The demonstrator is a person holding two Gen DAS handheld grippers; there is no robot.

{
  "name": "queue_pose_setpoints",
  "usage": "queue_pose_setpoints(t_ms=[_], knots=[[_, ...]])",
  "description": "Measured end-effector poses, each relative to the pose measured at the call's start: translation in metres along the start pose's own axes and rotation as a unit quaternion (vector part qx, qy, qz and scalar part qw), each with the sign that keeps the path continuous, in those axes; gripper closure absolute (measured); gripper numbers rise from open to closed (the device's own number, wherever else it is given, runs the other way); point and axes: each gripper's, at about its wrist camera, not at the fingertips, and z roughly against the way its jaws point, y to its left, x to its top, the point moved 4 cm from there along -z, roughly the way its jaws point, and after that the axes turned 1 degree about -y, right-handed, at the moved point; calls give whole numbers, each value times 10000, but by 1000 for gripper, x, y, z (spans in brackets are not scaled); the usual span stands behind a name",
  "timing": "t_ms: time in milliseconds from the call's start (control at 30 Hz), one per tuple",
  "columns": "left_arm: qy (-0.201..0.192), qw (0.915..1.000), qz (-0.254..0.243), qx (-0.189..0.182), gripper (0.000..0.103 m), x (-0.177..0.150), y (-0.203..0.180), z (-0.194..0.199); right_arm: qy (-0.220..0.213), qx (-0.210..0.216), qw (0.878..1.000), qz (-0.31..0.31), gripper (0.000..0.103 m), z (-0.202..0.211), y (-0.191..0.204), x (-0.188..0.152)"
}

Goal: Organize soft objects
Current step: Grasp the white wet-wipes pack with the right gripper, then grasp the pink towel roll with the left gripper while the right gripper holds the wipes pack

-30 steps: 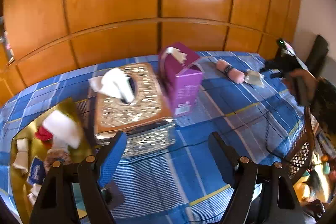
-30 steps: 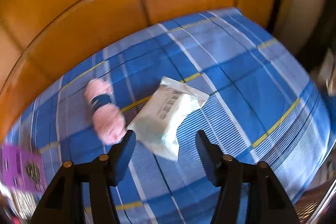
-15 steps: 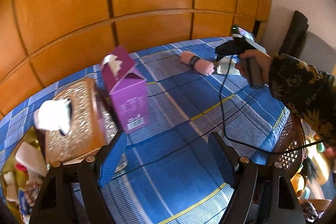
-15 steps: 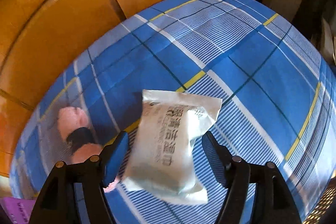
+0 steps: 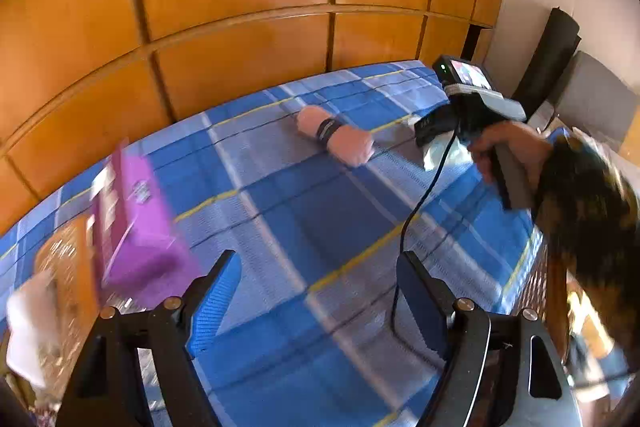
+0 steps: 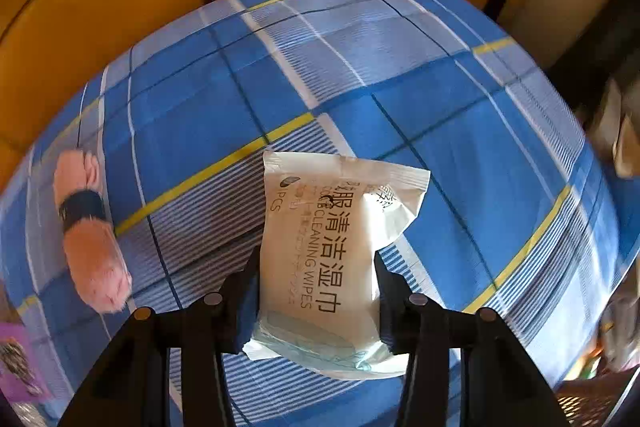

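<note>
A white pack of cleaning wipes (image 6: 324, 251) lies on the blue plaid cloth (image 6: 400, 67). My right gripper (image 6: 316, 267) has a finger on each side of it, touching its sides. A pink rolled towel with a dark band (image 6: 86, 231) lies to its left; it also shows in the left wrist view (image 5: 336, 139). My left gripper (image 5: 320, 287) is open and empty above the cloth. In that view the right gripper (image 5: 440, 131) is held by a hand over the wipes pack (image 5: 434, 155), mostly hidden.
A purple carton (image 5: 136, 223) and an ornate tissue box (image 5: 60, 287) with a white tissue stand at the left. A black cable (image 5: 416, 215) trails across the cloth. Wooden panels (image 5: 240, 27) back the table. A chair (image 5: 548, 71) stands at the right.
My right gripper moved forward onto the wipes pack and its fingers narrowed around it. My left gripper swung right, so the boxes slid to the left edge of its view.
</note>
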Motion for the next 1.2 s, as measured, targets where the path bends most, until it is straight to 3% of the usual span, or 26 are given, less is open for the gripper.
queue_pose_setpoints(t_ms=[133,267,367,600,1033,1133,1200], knots=[[72,9998,115,-128,23,30,-7,-31,22,89,9998,-165,54,0,-5,1],[306,9975,568,-282,23,58,-5,-76,30,32,10000,-73,54,-1,-5,3],[503,9940,933,-277,26,78,0,-115,57,-3,10000,18,52,-4,-7,5],[735,9892,1265,-33,27,109,6,-180,67,-58,9999,98,51,-3,-3,6],[1327,9810,1400,219,27,113,0,-264,46,-120,9997,207,51,-10,0,7],[1225,9869,1041,114,54,115,-12,-263,10,-171,9994,305,51,-11,4,6],[1219,9888,859,89,62,115,-16,-259,-39,-201,9991,366,52,-11,6,5]])
